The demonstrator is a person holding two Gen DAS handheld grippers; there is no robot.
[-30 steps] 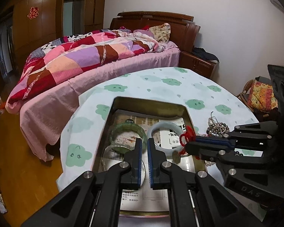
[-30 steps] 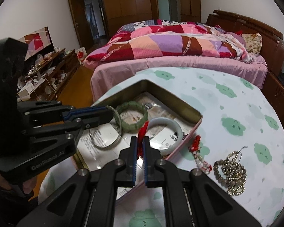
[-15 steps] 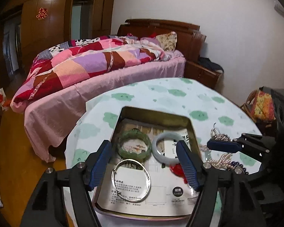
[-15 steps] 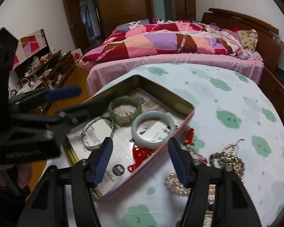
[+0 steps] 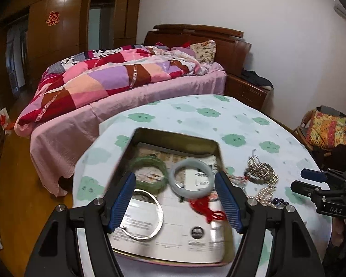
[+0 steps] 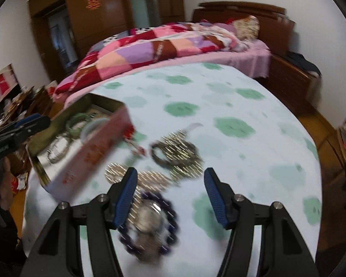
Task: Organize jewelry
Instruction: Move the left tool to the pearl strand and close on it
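Here the left gripper (image 5: 175,198) hangs low in the centre of its own view with its jaws spread wide and nothing pinched between them, poised over an open metal tin (image 5: 150,133) that sits on the round tabletop (image 5: 196,113) covered by a pale cloth with green cloud prints. Inside the tin, on printed paper, lie a dark green bangle (image 5: 150,175) at centre left, a pale jade bangle (image 5: 191,180) just to its right, a thin silver bangle (image 5: 145,214) lower left, and a red knotted cord charm (image 5: 205,207) at lower centre right. To the right of the tin, on the cloth, a heap of metallic bead strands (image 5: 260,173) lies loose. In the right wrist view, which is blurred, the right gripper (image 6: 170,194) fills the bottom of the frame with its jaws apart and empty; below and between them rests a dark purple bead bracelet (image 6: 150,221), with the metallic bead strands just above it at centre. The tin stands at middle left of that frame, and the left gripper pokes in from the left edge. A bed (image 5: 117,78) with a patchwork quilt lies beyond the tabletop.
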